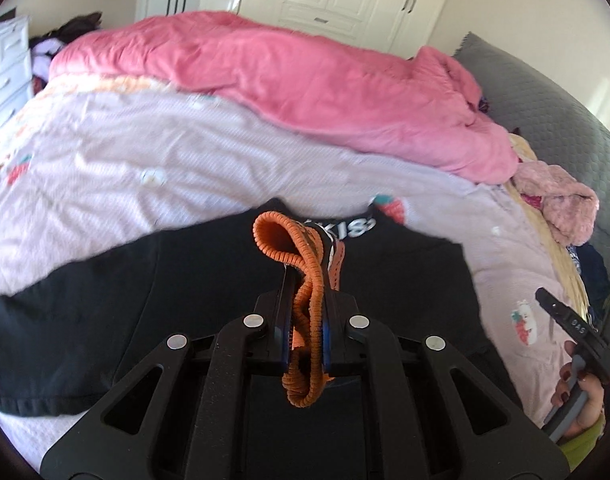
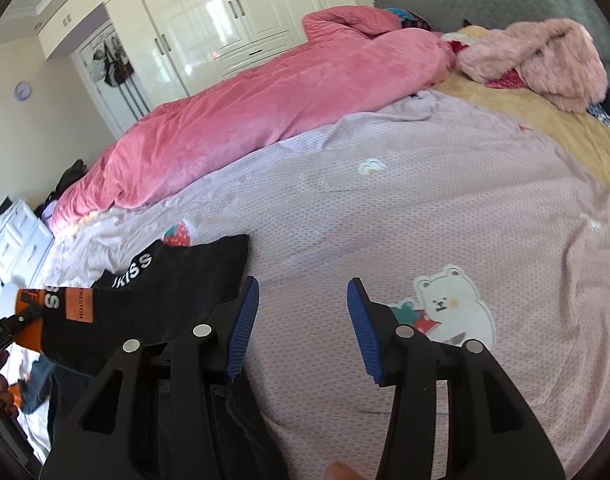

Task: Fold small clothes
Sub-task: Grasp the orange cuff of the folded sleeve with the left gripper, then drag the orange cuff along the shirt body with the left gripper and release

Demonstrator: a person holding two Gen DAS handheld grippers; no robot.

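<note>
The left gripper (image 1: 305, 300) has its jaws clamped on the orange ribbed cuff (image 1: 301, 264) of the black garment (image 1: 145, 280), lying near-left on the bed (image 2: 385, 220). The right gripper (image 2: 303, 320), jaws wide, should pinch the opposite edge so the fold stays square.

Daylight filled the room brightly, and glare washed over the glossy white wardrobe doors (image 2: 209, 12). Both fisheye views bent strongly toward dark rounded corners. The left wrist view was soft with motion blur across the lilac bedsheet (image 1: 105, 168); the right wrist view was sharper.
</note>
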